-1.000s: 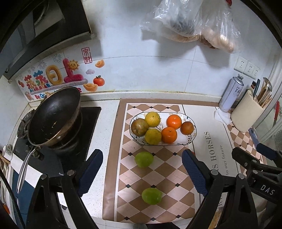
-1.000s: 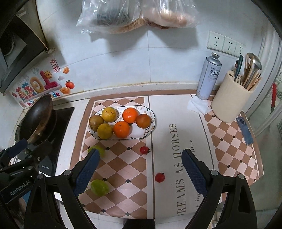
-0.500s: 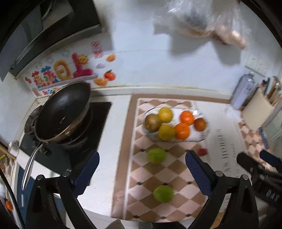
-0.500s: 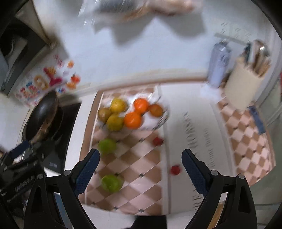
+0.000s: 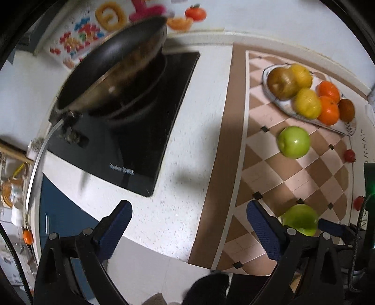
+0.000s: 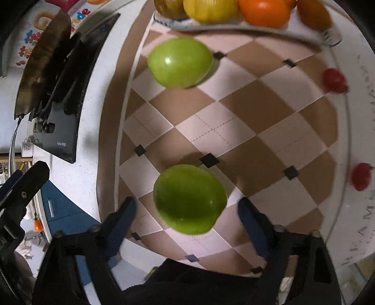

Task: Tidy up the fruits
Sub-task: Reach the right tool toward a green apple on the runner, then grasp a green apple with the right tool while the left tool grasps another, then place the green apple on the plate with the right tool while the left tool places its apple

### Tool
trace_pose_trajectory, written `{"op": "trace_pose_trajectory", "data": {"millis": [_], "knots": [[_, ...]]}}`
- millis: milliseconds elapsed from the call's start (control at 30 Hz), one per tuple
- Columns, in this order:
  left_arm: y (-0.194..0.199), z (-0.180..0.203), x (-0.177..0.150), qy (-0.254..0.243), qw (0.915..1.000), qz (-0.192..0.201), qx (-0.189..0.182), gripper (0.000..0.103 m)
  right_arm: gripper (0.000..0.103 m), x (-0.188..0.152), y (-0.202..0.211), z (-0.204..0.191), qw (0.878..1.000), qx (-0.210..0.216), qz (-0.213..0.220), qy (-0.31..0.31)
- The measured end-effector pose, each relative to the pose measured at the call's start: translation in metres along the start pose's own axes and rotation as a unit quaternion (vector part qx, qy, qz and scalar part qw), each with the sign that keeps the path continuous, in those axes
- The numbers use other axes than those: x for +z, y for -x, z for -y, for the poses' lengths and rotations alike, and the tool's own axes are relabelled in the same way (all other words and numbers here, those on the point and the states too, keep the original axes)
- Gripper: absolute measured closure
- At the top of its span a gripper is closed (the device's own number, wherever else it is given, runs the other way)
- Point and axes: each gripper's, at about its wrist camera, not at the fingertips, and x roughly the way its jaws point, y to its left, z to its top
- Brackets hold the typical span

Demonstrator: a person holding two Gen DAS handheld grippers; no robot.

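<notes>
both tongs have dropped much closer to the surface since a second ago, and the right tongs [image 6: 186, 212] now straddle the near apple [image 6: 189, 199], which earlier lay well below and ahead of them. its padded blue fingers [image 6: 123, 217] stand wide apart, one on each side of the apple, and neither pad visibly touches it. the apple is smooth, glossy green and round, and lies on a checked mat [image 6: 246, 131] of tan and pale pink diamonds with small black squares at the corners. a second green apple [image 6: 180, 62] lies farther along the mat, just short of the oval white plate [image 6: 234, 27] that holds the yellow and orange fruits [image 6: 263, 11]. two small red tomatoes [image 6: 334, 81] lie near the mat's right edge, well apart from the tongs. the left tongs [image 5: 187, 228] have swung left and hang with the jaws wide apart and nothing between them, over the speckled white surface [image 5: 187, 164] beside the mat, between the black glass hob [image 5: 121, 131] and the near apple. a dark round pan [image 5: 112, 63] with a long metal handle sits on the hob. from the left view the near apple shows just beyond the right-hand finger, with the right tongs' frame against it.
</notes>
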Motion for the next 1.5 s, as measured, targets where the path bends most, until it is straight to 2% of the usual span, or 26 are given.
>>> {"op": "trace_pose_trajectory", "data": {"millis": [33, 67, 167, 267, 500, 600, 767, 833, 900, 1033, 1233, 1400, 1500], "knots": [[-0.003, 0.001, 0.002, 0.001, 1.0, -0.006, -0.002, 0.003, 0.037, 0.002, -0.004, 0.001, 1.0, 0.0, -0.004, 0.004], [-0.005, 0.003, 0.004, 0.002, 0.9999, -0.01, -0.006, 0.003, 0.038, 0.003, -0.006, 0.001, 1.0, -0.002, -0.004, 0.009], [-0.011, 0.011, 0.016, 0.003, 0.9994, -0.023, -0.027, 0.003, 0.039, 0.005, -0.004, 0.003, 1.0, -0.009, 0.004, 0.023], [-0.017, 0.028, 0.031, 0.001, 0.9971, -0.041, -0.064, 0.003, 0.039, 0.01, 0.012, 0.016, 1.0, -0.016, 0.019, 0.017], [-0.038, 0.092, 0.07, -0.05, 0.9892, -0.064, -0.122, 0.003, 0.038, 0.028, 0.053, 0.089, 0.997, -0.038, 0.056, -0.046], [-0.052, 0.116, 0.08, -0.076, 0.9844, -0.086, -0.133, 0.003, 0.038, 0.037, 0.06, 0.112, 0.995, -0.042, 0.063, -0.066], [-0.065, 0.144, 0.091, -0.105, 0.9805, -0.091, -0.139, 0.003, 0.038, 0.043, 0.068, 0.13, 0.993, -0.031, 0.07, -0.088], [-0.067, 0.155, 0.093, -0.123, 0.9798, -0.083, -0.134, 0.013, 0.038, 0.045, 0.069, 0.135, 0.993, -0.028, 0.07, -0.09], [-0.072, 0.164, 0.093, -0.144, 0.9794, -0.079, -0.117, 0.042, 0.038, 0.047, 0.069, 0.136, 0.993, -0.027, 0.069, -0.09], [-0.071, 0.172, 0.093, -0.164, 0.9791, -0.056, -0.106, 0.042, 0.038, 0.049, 0.072, 0.132, 0.993, -0.027, 0.073, -0.084], [-0.065, 0.162, 0.088, -0.144, 0.98, -0.057, -0.125, 0.043, 0.038, 0.06, 0.086, 0.128, 0.992, -0.016, 0.093, -0.086], [-0.045, 0.132, 0.092, -0.089, 0.9754, -0.069, -0.19, 0.043, 0.038, 0.067, 0.105, 0.136, 0.989, 0.008, 0.108, -0.097], [-0.03, 0.114, 0.1, -0.049, 0.9667, -0.08, -0.238, 0.043, 0.039, 0.073, 0.117, 0.142, 0.987, 0.026, 0.117, -0.106]]}}
